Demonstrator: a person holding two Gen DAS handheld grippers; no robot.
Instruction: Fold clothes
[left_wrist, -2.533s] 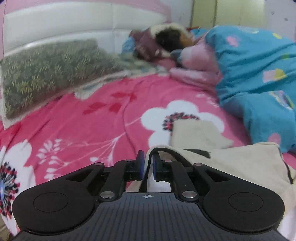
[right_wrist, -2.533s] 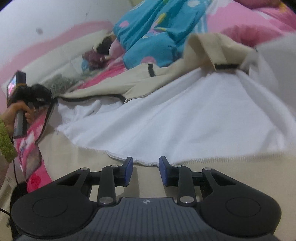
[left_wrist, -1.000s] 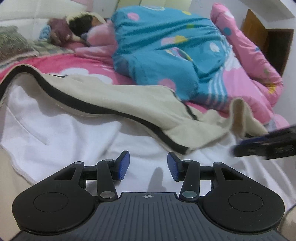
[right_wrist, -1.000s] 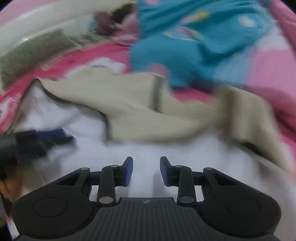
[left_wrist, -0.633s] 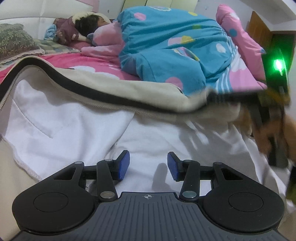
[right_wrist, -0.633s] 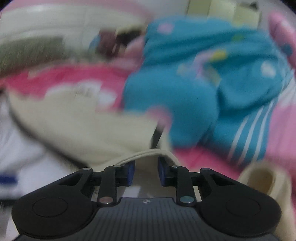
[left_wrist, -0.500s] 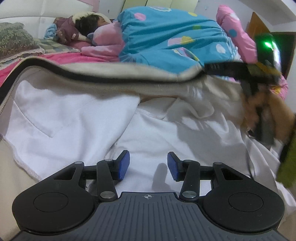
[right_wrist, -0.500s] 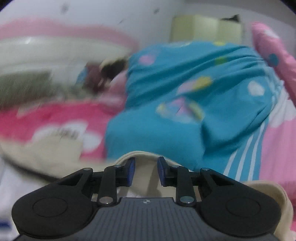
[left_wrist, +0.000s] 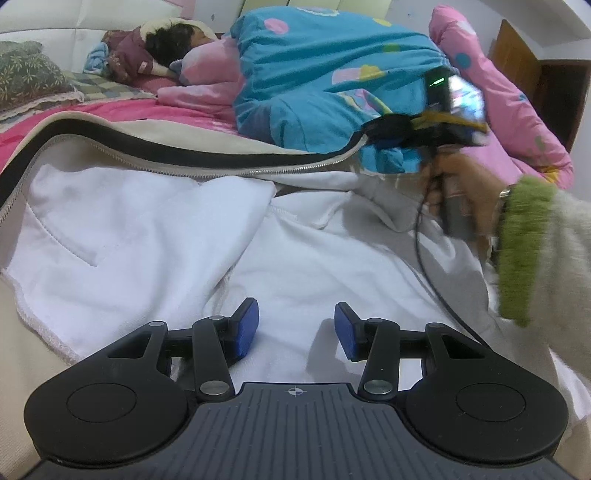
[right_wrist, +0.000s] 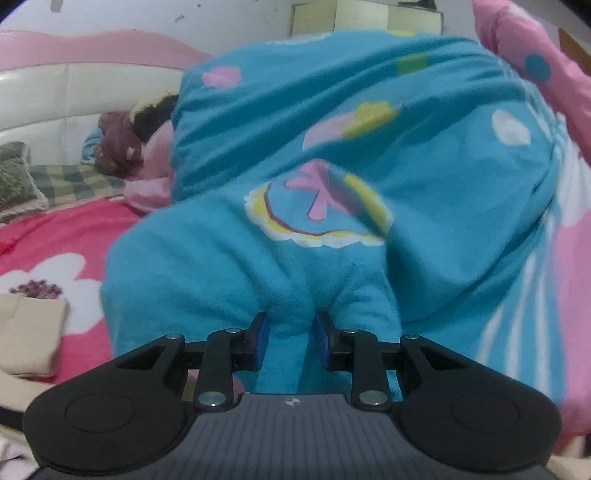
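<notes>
Pink bed (left_wrist: 110, 110) under opened beige jacket (left_wrist: 147, 229)

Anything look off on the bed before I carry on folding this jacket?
The jacket lies open, its white lining up and rumpled in the middle. Its zipper edge is raised toward the right gripper, whose cable trails across the lining. A person sleeps under the blue blanket right behind.

A bed (left_wrist: 110, 110) with a pink floral sheet fills the room. A padded white headboard (right_wrist: 55, 96) backs it. A brown wooden door (left_wrist: 532, 74) stands right.
</notes>
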